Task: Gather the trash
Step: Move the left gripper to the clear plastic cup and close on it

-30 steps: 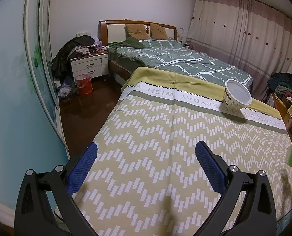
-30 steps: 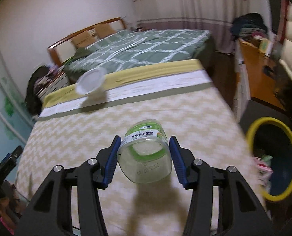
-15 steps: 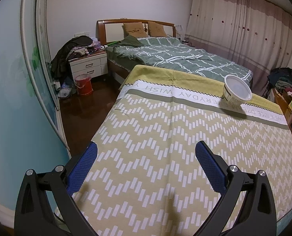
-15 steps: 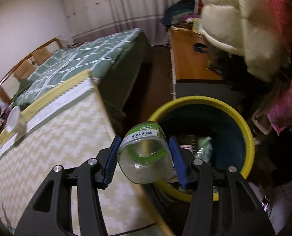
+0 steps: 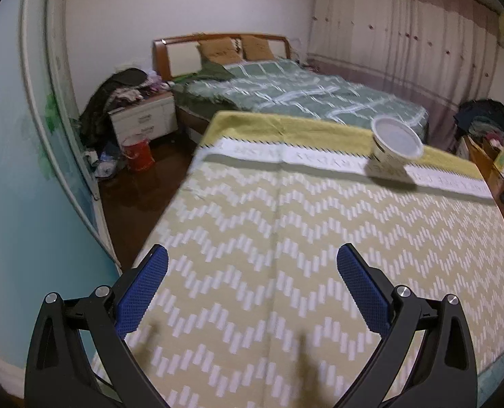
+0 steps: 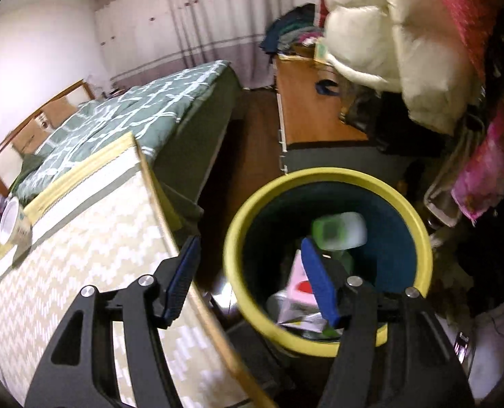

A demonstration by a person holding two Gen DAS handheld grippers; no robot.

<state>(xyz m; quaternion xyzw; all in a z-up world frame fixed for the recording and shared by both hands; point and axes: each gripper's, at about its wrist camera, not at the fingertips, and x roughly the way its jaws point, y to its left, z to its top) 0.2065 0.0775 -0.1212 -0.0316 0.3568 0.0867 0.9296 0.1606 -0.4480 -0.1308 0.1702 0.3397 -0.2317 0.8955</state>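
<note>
In the right wrist view a green-labelled clear jar is blurred inside the yellow-rimmed bin, free of my right gripper. That gripper's jaws are opening, with nothing between them, above the bin's near rim. Paper and packaging lie at the bin's bottom. A white lidded paper cup stands at the far right of the patterned bed cover; the same cup shows far left in the right view. My left gripper hangs open over the cover's near end.
A green-quilted bed lies beyond the cover. A bedside cabinet and a red bucket stand at the far left. A wooden desk and hanging coats crowd the bin's far and right sides.
My right gripper swung from over the bed cover to the bin, then opened; the jar left its jaws and dropped into the bin. The left gripper stayed nearly still.
</note>
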